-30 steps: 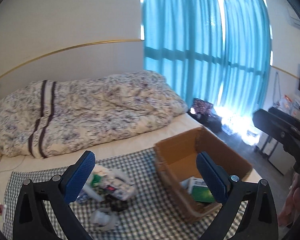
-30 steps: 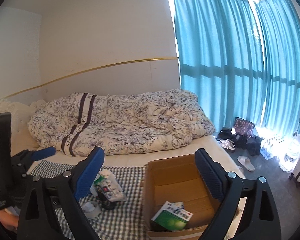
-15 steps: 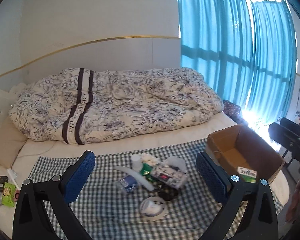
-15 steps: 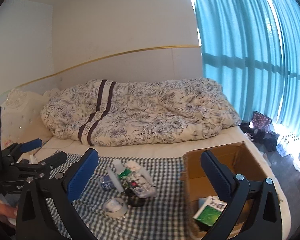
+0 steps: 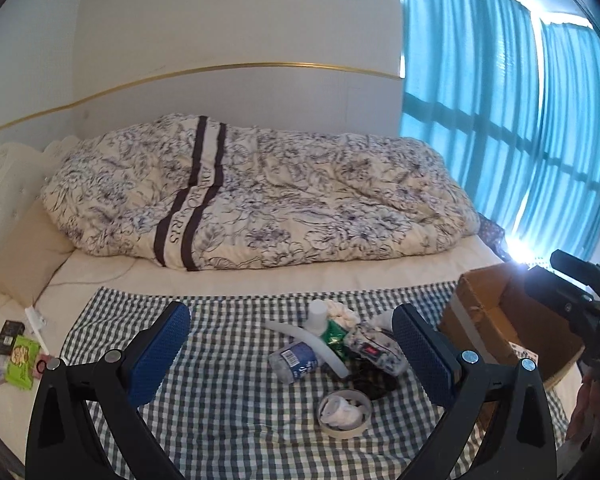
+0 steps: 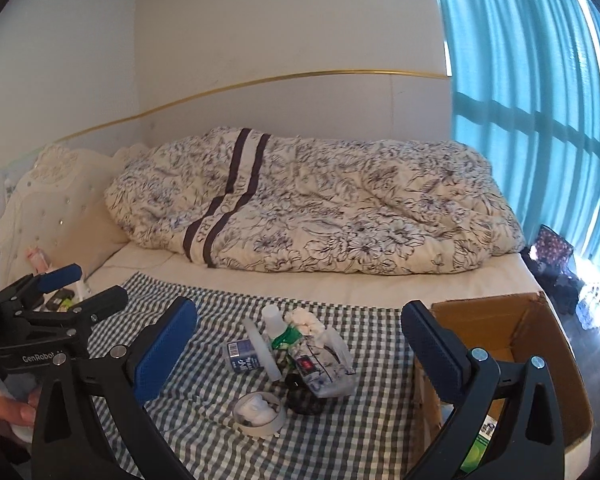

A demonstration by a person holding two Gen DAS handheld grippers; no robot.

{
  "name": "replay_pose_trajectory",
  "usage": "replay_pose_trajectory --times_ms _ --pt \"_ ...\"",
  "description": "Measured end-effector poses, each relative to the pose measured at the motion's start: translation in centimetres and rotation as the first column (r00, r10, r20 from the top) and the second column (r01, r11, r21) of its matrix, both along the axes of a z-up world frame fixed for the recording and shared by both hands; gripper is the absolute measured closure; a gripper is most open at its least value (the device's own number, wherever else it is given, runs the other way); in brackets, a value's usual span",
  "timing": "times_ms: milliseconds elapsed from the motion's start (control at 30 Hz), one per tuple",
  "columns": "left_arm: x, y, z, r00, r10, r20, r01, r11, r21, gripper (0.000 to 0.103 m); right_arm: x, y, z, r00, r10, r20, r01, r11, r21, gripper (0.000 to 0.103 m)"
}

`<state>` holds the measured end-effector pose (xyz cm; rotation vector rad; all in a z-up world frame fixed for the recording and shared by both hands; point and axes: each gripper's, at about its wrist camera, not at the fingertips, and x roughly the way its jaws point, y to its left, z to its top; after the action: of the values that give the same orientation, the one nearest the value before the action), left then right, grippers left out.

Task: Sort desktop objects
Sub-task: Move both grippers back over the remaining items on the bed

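Note:
A heap of small objects lies on a checked cloth on the bed: a tape roll, a small blue bottle, a white-capped bottle, a floral pouch and a white strip. A cardboard box stands at the cloth's right end with a green packet inside. My left gripper and right gripper both hang open above the heap, holding nothing.
A flowered duvet fills the back of the bed. Small packets lie at the bed's left edge. Blue curtains hang at the right, with bags on the floor. The right gripper shows at the left wrist view's right edge, and a hand holds the left one.
Both views have swung left, from the box to the heap on the cloth. The box now sits at the right edge. Both grippers stayed open.

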<state>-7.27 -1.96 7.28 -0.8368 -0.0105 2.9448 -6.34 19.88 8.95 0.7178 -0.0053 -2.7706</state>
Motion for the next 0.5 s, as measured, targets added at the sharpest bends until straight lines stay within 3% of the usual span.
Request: replay_pose_trajectory --times_ms 300,500 --pt "-0.5 -1.1 -1.9 0.999 0.035 0.021 -0.034 0.998 -0.044 0.000 -1.4 -1.8 -2.9 0.997 0.052 0.056 -0.051 0.999 -0.006 0.000" --pt "-2.2 -1.4 -4.0 0.997 0.029 0.072 -0.026 0.999 -0.045 0.000 -1.9 -3.1 -4.5 0.994 0.068 0.088 -0.073 0.996 0.052 0.000"
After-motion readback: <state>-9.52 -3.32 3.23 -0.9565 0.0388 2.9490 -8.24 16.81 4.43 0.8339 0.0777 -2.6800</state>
